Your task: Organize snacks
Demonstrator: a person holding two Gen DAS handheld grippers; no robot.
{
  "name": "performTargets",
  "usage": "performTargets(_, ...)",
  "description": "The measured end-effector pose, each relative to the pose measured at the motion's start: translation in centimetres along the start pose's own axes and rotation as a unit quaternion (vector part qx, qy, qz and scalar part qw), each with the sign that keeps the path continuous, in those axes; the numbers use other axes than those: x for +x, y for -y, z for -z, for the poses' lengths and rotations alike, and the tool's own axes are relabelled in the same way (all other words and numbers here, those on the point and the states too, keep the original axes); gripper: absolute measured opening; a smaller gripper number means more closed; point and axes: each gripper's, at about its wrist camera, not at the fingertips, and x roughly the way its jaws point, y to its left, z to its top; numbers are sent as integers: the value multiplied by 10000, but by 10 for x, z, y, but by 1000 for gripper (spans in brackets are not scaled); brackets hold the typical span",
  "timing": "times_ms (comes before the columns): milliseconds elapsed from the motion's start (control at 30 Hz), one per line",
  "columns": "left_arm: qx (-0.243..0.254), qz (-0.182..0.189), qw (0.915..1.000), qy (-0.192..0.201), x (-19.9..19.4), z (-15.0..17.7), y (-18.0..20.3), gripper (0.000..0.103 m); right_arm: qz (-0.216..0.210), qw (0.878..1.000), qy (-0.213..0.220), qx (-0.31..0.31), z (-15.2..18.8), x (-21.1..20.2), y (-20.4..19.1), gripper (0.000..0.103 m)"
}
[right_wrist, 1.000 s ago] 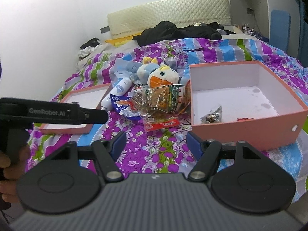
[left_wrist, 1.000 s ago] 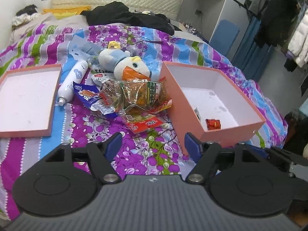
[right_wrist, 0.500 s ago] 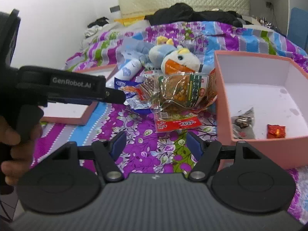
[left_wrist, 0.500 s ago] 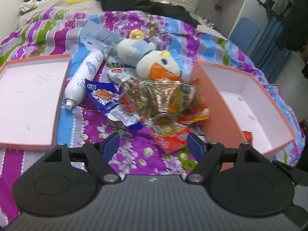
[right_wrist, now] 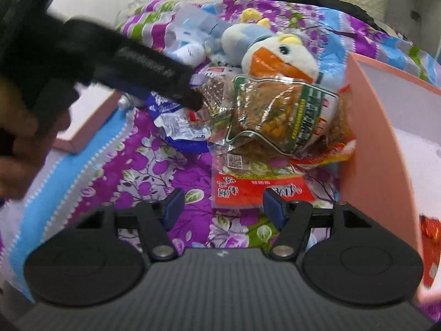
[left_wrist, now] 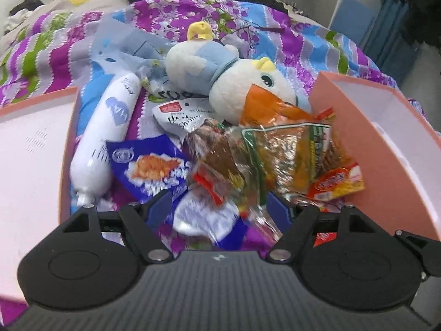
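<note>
A pile of snack packets lies on the floral bedspread beside a pink box point(left_wrist: 386, 165). My left gripper point(left_wrist: 219, 209) is open and low over the pile. Its fingertips straddle a blue-and-white packet point(left_wrist: 146, 165) and a crumpled clear packet with red print point(left_wrist: 217, 176). A large clear packet with a green label point(left_wrist: 289, 151) leans against the box wall. My right gripper point(right_wrist: 223, 205) has its jaws closing. A flat red packet point(right_wrist: 248, 190) lies between its fingertips, and the pads are not pressing on it. The left gripper's black body point(right_wrist: 137, 63) crosses the upper left of the right wrist view.
A plush duck point(left_wrist: 248, 88) sits behind the pile, with a white bottle point(left_wrist: 110, 127) to its left. A pink lid point(left_wrist: 33, 151) lies at the left. A small red snack point(right_wrist: 430, 234) is inside the box point(right_wrist: 372, 138). A hand point(right_wrist: 16, 151) holds the left tool.
Both grippers have come forward and down onto the snack pile, which now fills both views. The right jaws have narrowed a little. The left tool has swung further into the right wrist view.
</note>
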Motion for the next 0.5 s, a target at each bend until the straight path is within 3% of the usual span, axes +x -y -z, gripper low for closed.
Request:
performTargets(133,-122,247,9996,-45,29,-10,-10,79,86,9998,-141,-143,0,20,-1,55)
performTargets(267,-281,379,9989,-26,50,-18,-17,78,116,9985,-364,-384,3,36,-4,52)
performTargets(467,-637,525,9966,4,69,-26,-27,63,-9,9975,-505,-485,2,42,-5,51)
performTargets(500,-668,520,9964,12,70,-25,-28,61,-23,9977,-507,-444,0,43,-3,47)
